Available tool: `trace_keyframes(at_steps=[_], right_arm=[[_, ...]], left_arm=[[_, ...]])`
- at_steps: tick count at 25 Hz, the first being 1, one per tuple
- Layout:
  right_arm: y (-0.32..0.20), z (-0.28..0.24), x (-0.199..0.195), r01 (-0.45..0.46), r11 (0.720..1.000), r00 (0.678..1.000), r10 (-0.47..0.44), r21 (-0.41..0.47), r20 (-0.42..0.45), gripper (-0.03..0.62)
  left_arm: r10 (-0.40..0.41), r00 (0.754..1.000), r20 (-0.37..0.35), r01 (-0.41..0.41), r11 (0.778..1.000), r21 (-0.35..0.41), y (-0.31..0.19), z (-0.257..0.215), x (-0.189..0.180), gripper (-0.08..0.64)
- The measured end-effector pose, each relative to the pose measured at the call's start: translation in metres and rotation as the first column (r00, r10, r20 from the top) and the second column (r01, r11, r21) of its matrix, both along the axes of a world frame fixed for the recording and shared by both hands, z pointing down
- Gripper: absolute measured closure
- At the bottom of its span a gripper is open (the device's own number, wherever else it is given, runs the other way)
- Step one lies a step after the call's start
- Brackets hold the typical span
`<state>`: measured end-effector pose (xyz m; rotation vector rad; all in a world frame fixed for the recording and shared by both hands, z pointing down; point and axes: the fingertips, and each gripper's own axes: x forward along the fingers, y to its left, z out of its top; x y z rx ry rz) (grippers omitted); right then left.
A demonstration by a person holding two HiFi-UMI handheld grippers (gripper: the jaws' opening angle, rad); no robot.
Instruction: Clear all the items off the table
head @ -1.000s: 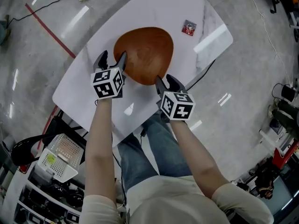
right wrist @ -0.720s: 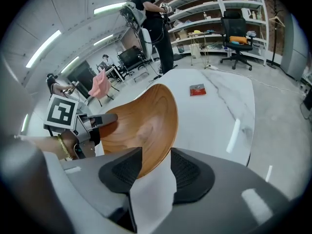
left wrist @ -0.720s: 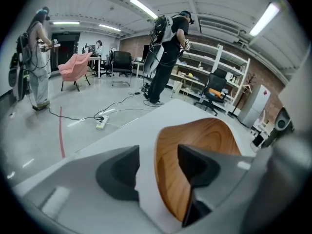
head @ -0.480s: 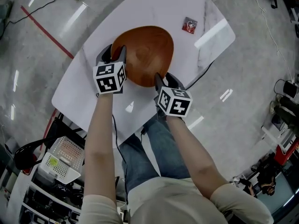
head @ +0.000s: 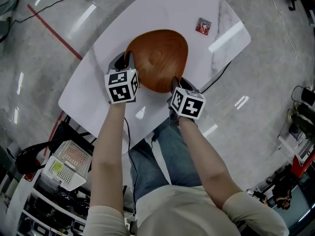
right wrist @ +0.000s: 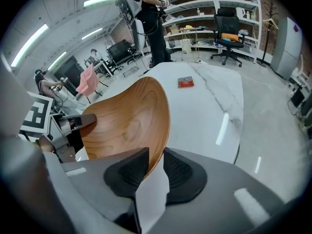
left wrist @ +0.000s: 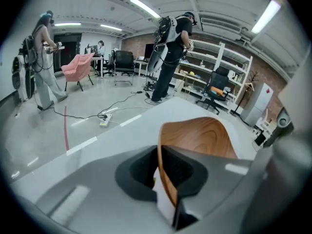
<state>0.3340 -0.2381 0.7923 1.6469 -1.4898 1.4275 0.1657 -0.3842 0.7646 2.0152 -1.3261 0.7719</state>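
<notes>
Around you is a workshop with a glossy grey concrete floor (head: 266, 58), marked by a red tape line (head: 54, 31) off to the bowl's left. The gripper views show shelving, office chairs and people standing beyond the bowl.

Under the bowl lies the worktop (head: 172, 9), a smooth white slab with rounded corners and faint grey veins.

The bowl (head: 160, 58) sits on it with its hollow facing up. It is thin-walled wood, polished reddish-brown with curving grain, and egg-shaped in outline. Its narrower end points back at you and its broad end away, so the long axis runs outward from you, only a little longer than the width.

Your left tongs (head: 125, 58) are clenched on the bowl's left rim. Your right tongs (head: 177, 82) straddle the near right rim. Their jaws have just been closing, but the pads do not yet squeeze the wood.

A small red packet (head: 203, 26) lies flat beyond the bowl's far right.
</notes>
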Motion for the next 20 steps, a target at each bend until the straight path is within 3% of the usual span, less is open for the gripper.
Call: trace_keyframes(at_steps=[5,12,20], right_arm=[[0.019,-0.011,0.01,-0.006,1.0,0.999,0.006,-0.002,-0.044,0.515],[0.021,-0.053,0.012,0.032,0.998,0.997,-0.027,0.06,-0.076,0.532],[0.014,-0.116,-0.008,0.115,0.983,0.991,-0.103,0.144,-0.082,0.545]], left_arm=[[0.0,1.0,-0.016,0.0,1.0,0.011,0.027,-0.014,0.002,0.535],[-0.107,0.992,-0.061,0.109,0.994,0.028,0.057,-0.053,-0.015,0.538],[-0.245,0.963,-0.108,0.254,0.965,0.072,0.086,-0.117,-0.052,0.54]])
